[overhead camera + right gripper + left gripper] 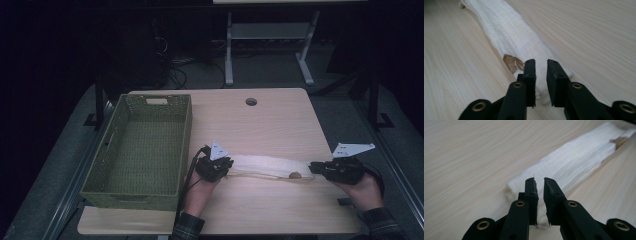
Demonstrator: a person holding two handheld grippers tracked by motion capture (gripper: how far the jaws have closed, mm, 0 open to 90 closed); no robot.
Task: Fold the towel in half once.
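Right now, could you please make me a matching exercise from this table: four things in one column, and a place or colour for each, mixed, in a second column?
Things:
1. basket
2. towel
3. brown spot
4. hole

Descriptions:
A. white, lying stretched between the two tongs
B. near the far edge of the table
C. green, at the table's left side
D. on the cloth, near the right tongs

Pairs: 1-C, 2-A, 3-D, 4-B
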